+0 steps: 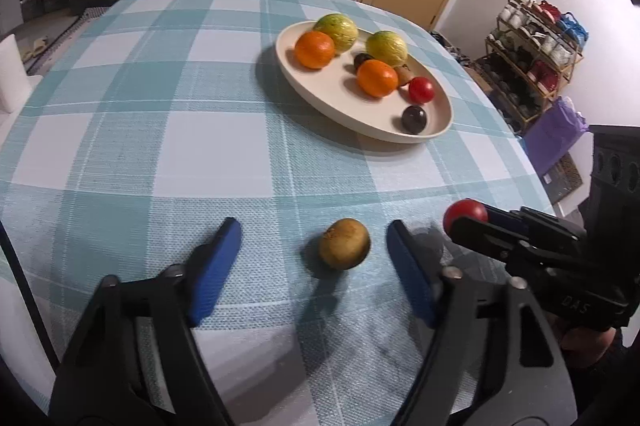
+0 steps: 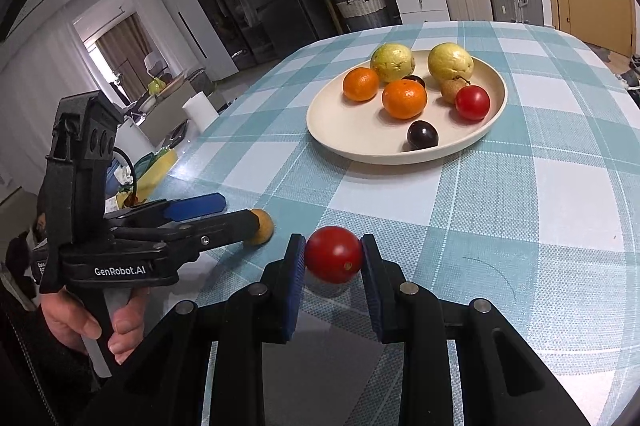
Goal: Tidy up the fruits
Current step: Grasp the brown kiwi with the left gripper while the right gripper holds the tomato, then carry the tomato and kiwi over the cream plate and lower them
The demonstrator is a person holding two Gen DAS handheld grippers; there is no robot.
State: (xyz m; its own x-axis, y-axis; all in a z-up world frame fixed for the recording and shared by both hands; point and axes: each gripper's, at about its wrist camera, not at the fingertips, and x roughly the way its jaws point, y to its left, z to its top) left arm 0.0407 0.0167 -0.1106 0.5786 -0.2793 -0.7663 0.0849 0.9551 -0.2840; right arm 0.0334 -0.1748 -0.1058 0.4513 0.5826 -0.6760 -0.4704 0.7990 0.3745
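The right gripper (image 2: 334,258) is closed on a red tomato (image 2: 334,255); its two blue pads press the fruit from left and right, and the tomato seems lifted a little above the checked tablecloth (image 2: 520,226), with a shadow under it. The left gripper (image 1: 314,246) is open wide, and a brownish-yellow small fruit (image 1: 345,244) lies on the cloth between its fingers, nearer to the right finger, touching neither of them.

Further away stands the cream plate (image 1: 320,98), where the other fruits are already collected: two oranges (image 1: 315,49), two yellow-green round fruits (image 1: 336,31), one more red tomato (image 1: 421,90), a dark plum (image 1: 414,119), a second dark fruit and a small brown one half hidden behind them. So I judge that only these two fruits remain to bring to the plate.

What may go wrong: the tomato is smooth and round and held only at two small places, so a quick swing toward the plate can let it slip out, or too strong pressure can damage the skin. The brownish fruit is not centred, so when the left jaws close, the near finger may push it first and it will roll away on the cloth. Also the two grippers are very near each other and can collide. On the plate, a dropped fruit may knock the plum, which lies near the rim
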